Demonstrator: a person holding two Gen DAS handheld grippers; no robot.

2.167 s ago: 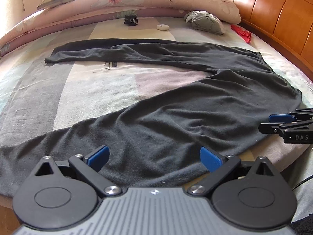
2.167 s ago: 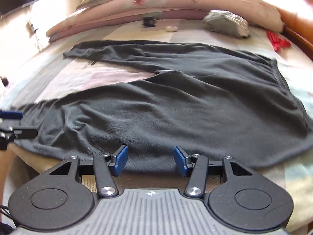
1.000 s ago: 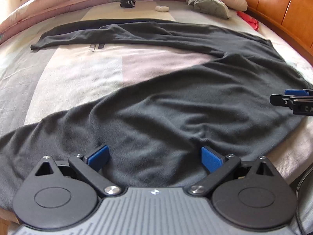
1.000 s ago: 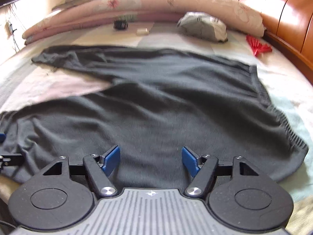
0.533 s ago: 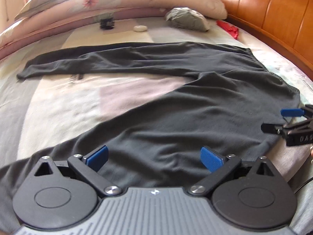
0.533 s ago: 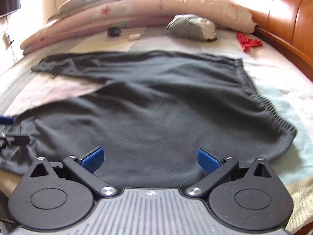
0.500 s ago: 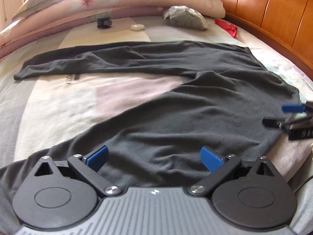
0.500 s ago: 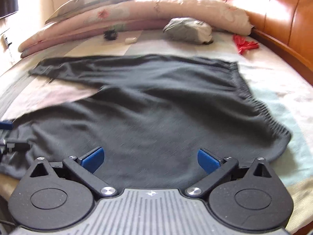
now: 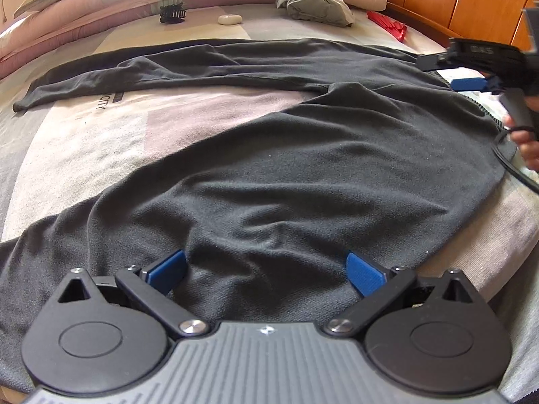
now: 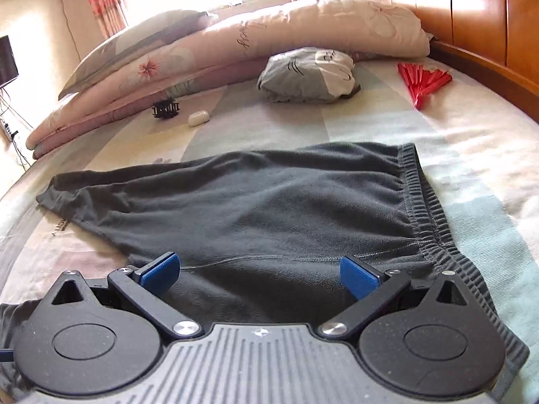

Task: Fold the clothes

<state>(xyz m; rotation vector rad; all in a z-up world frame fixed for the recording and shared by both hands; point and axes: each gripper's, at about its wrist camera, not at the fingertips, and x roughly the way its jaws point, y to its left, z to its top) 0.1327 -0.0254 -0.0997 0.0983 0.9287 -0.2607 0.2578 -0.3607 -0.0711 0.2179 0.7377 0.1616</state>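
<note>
Dark grey trousers (image 9: pixel 303 155) lie spread flat on the bed, legs splayed to the left, ribbed waistband (image 10: pixel 424 208) at the right. My left gripper (image 9: pixel 266 271) hovers open over the near leg with nothing between its blue pads. My right gripper (image 10: pixel 257 274) is open wide above the seat of the trousers (image 10: pixel 269 208), close to the waistband, holding nothing. In the left wrist view the right gripper (image 9: pixel 468 70) shows at the far right over the waistband, with a person's fingers (image 9: pixel 529 141) on its handle.
A rolled floral duvet (image 10: pixel 235 43) and wooden headboard (image 10: pixel 471 10) bound the far side. A grey bundled cloth (image 10: pixel 306 74), a red fan (image 10: pixel 421 80), a black hair clip (image 10: pixel 165 109) and a small white case (image 10: pixel 198 118) lie beyond the trousers. A cable (image 9: pixel 515 171) trails at right.
My right gripper has opened wider and travelled up the bed from the near edge to over the waistband. The left gripper has stayed over the near leg.
</note>
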